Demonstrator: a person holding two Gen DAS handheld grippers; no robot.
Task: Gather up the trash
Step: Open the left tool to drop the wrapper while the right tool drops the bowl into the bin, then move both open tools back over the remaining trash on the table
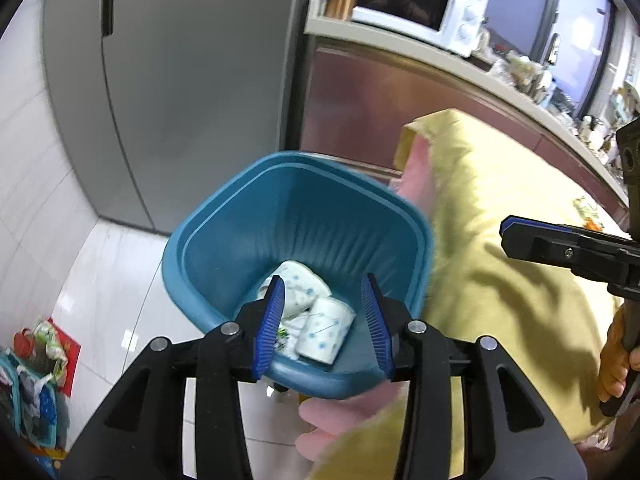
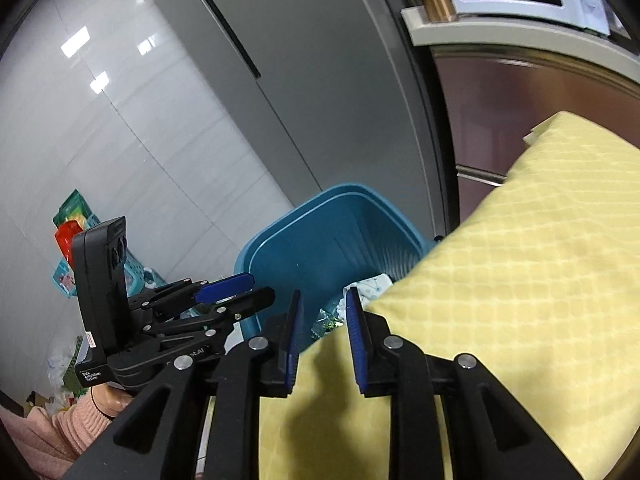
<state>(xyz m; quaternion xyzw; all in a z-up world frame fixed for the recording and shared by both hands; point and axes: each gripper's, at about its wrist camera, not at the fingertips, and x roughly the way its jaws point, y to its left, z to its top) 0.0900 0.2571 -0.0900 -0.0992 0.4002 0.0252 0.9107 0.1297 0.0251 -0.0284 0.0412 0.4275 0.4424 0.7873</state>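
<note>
A blue plastic bin (image 1: 224, 208) stands on the floor against the edge of a table under a yellow cloth (image 1: 500, 220). Inside the bin lie white rolled papers with blue dots (image 1: 324, 334) and small wrappers. My left gripper (image 1: 326, 312) hovers over the bin's mouth, open, with nothing between its blue pads. From the right wrist view, the bin (image 2: 280, 236) sits just ahead and some of the trash (image 2: 374, 286) shows beside the cloth (image 2: 520, 260). My right gripper (image 2: 324, 308) is open and empty above the cloth's edge. The left gripper (image 2: 256, 288) reaches in from the left.
A grey fridge (image 1: 180, 80) stands behind the bin. A white microwave (image 1: 420, 8) sits on a cluttered counter (image 1: 520, 76). Baskets of colourful items (image 1: 32, 360) rest on the white tile floor at left. A hand (image 1: 612, 360) holds the right gripper's handle.
</note>
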